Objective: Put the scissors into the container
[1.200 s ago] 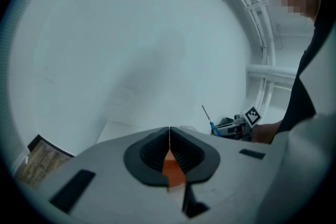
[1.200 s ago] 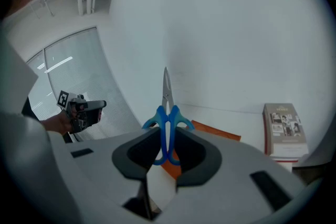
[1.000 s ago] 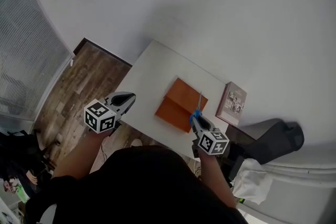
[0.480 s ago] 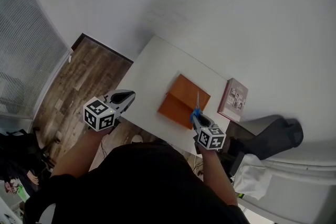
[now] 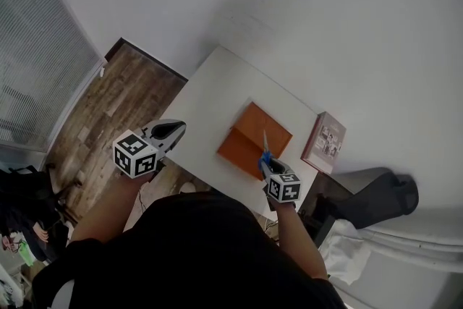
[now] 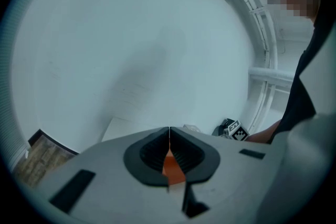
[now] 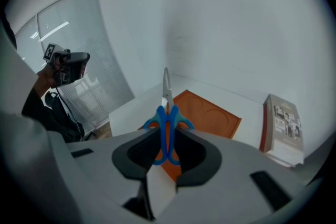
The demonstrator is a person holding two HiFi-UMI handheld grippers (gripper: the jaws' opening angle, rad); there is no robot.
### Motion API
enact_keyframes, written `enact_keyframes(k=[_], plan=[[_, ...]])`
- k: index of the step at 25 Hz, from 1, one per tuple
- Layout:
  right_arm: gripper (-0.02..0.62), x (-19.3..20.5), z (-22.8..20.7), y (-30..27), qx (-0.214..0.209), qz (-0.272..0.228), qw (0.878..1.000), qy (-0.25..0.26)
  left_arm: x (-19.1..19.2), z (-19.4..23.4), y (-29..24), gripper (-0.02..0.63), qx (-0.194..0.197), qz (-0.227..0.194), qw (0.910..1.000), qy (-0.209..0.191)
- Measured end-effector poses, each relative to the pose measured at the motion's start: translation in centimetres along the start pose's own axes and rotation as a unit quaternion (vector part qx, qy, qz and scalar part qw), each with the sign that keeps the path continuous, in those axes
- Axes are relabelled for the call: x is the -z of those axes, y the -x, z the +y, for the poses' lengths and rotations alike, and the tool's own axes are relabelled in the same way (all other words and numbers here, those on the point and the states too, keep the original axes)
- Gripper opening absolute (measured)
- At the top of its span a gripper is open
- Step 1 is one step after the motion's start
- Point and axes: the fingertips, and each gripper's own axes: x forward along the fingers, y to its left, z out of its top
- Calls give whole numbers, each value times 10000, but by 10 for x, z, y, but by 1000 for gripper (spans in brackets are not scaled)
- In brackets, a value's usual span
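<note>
The scissors (image 7: 167, 128) are showing blue handles and pale steel blades; the container (image 5: 253, 137) is glowing orange on the white table (image 5: 215, 92). The left gripper (image 5: 179, 129) and right gripper (image 5: 265, 163) are wearing grey shells lined in black, carrying black-and-white square markers (image 5: 136, 154). The floor (image 5: 116, 105) is showing brown wood planks

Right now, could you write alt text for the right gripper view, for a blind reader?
The right tool is shut on blue-handled scissors, blades pointing forward toward an orange container on a white table. A book lies at the right.
</note>
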Motion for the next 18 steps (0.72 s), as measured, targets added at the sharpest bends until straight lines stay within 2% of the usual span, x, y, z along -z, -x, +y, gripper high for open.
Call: enact_keyframes(k=[18], plan=[[86,43,-13,-58,-372,909,9944,395,20,10,3,9,-428,111,9986,296]])
